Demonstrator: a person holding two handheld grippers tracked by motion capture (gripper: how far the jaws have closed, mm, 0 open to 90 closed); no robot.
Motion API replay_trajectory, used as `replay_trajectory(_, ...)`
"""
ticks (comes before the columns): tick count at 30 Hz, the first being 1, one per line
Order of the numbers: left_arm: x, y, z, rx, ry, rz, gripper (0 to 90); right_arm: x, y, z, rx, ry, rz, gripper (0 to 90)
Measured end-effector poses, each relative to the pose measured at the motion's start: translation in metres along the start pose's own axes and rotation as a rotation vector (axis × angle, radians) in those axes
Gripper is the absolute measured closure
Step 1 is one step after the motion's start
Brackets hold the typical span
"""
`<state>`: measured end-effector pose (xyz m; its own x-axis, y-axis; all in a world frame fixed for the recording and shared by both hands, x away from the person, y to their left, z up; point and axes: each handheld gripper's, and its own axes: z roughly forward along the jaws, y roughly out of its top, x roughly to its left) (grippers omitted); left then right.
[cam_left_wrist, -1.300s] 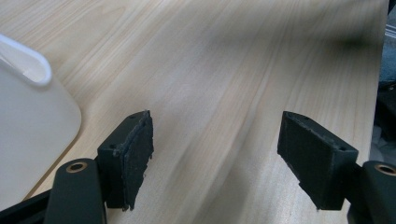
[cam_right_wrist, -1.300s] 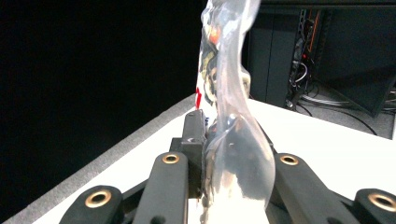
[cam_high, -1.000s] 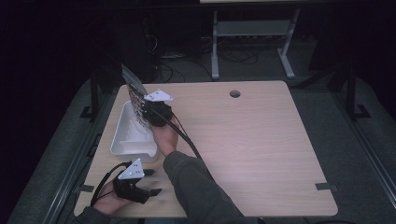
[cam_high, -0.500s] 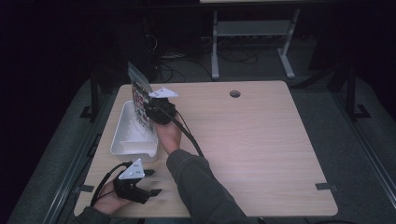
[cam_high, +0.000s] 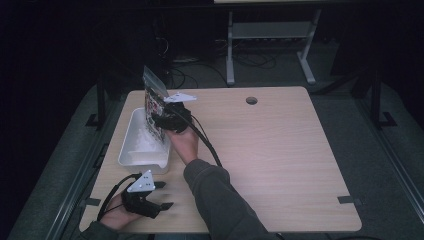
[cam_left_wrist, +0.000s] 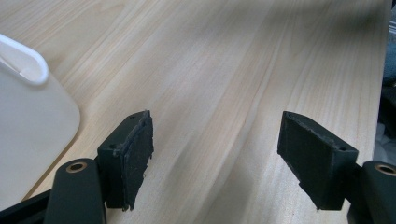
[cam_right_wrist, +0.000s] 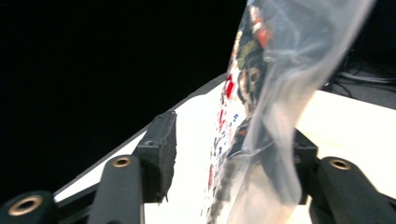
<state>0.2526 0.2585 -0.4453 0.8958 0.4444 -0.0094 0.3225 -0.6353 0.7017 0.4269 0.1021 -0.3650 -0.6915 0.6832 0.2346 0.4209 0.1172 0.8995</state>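
high view: fixed above near edge of table (cam_high: 280, 165), looks fwd and down, far off.
left gripper view: rides low by near-left corner, v. close to tabletop, white tray (cam_left_wrist: 28, 126) at its left.
right gripper view: close over tray (cam_high: 135, 150), facing clear bag (cam_right_wrist: 261, 116).
shared: tray, tabletop.

Dim, dark surroundings; lit table (cam_high: 280, 150); the nearby bag (cam_right_wrist: 261, 116) looks perhaps motion-blurred.
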Motion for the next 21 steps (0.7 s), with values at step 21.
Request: replay_trajectory(21,-0.001,0.000,0.001,0.003,0.002,0.003,25.8,-0.013,0.001,-0.018,0.032,0.081,-0.024,38.1)
